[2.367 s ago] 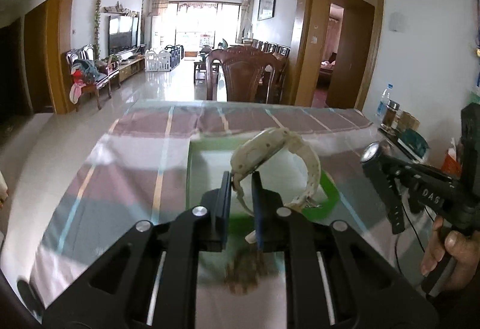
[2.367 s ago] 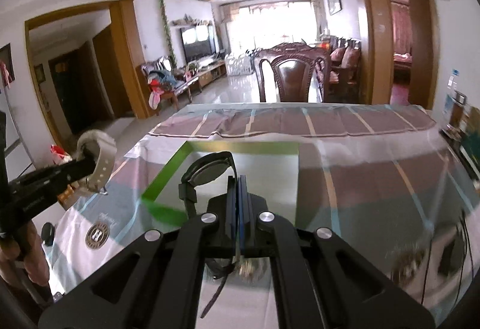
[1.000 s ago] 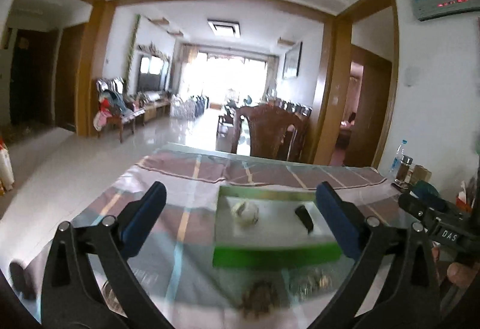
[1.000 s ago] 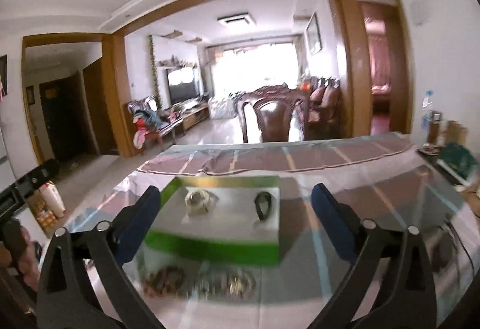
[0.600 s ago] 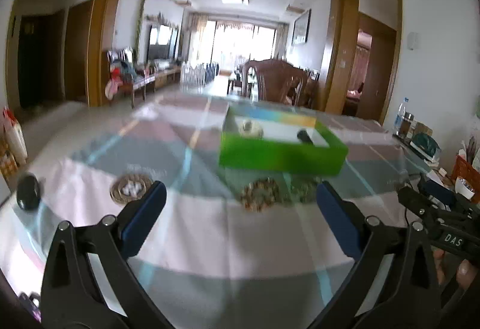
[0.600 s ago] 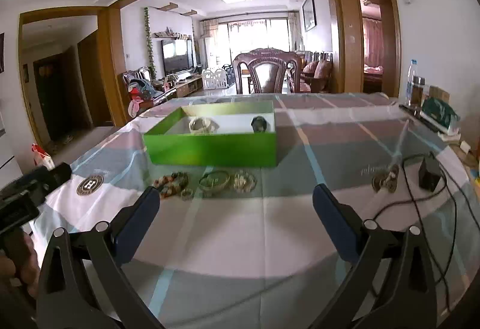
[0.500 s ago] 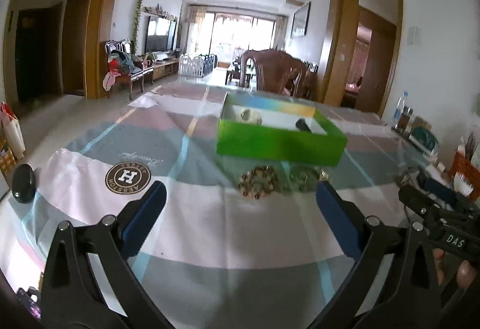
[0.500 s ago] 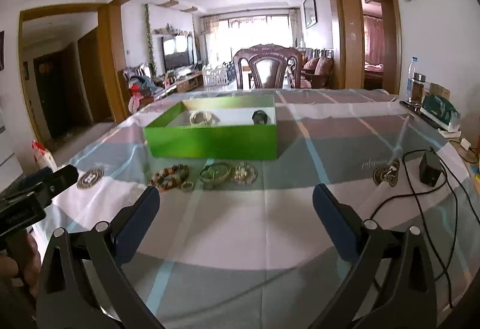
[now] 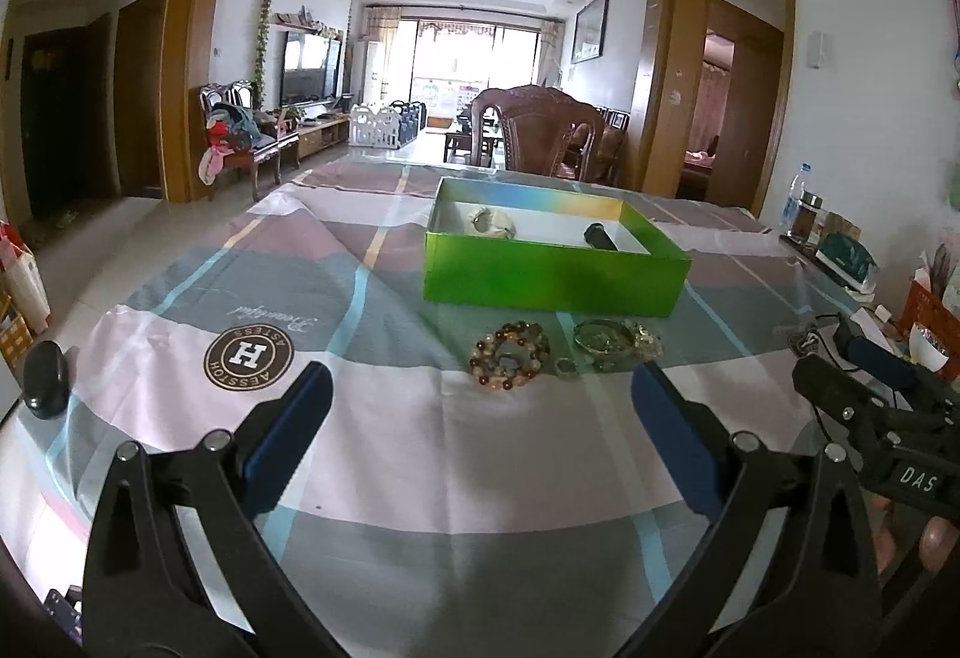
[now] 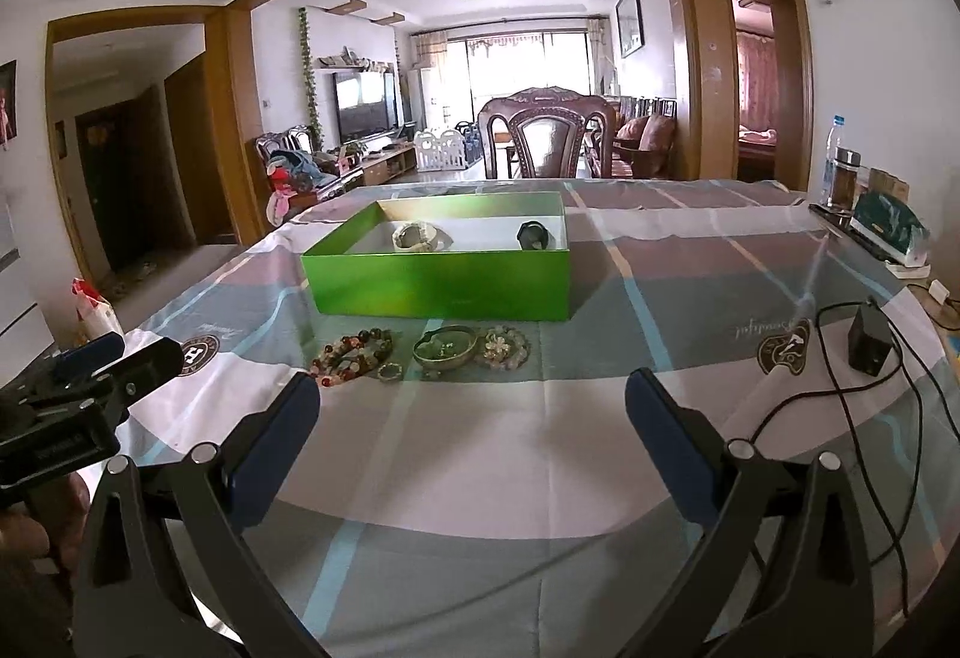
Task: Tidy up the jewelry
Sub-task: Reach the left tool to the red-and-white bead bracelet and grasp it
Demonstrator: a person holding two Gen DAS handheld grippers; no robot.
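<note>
A green box (image 9: 555, 277) (image 10: 438, 283) stands mid-table and holds a cream watch (image 9: 489, 223) (image 10: 420, 236) on its left and a black watch (image 9: 599, 236) (image 10: 533, 233) on its right. In front of the box lie a brown bead bracelet (image 9: 510, 355) (image 10: 354, 349), a small ring (image 9: 564, 367) (image 10: 389, 371), a green bangle (image 9: 603, 338) (image 10: 445, 346) and a pale bead bracelet (image 10: 503, 346). My left gripper (image 9: 480, 436) is open near the table's front, well short of the jewelry. My right gripper (image 10: 471, 433) is open too, level with it.
A plaid cloth (image 9: 372, 268) covers the table. A black oval object (image 9: 45, 379) lies at the front left. A black adapter with cable (image 10: 870, 343) lies right. Bottles (image 10: 843, 172) and a teal box (image 10: 888, 226) stand far right. A wooden chair (image 10: 543, 135) stands behind.
Both grippers let go of the watches, which now lie in the box. Both opened wide and drew back toward the table's front edge.
</note>
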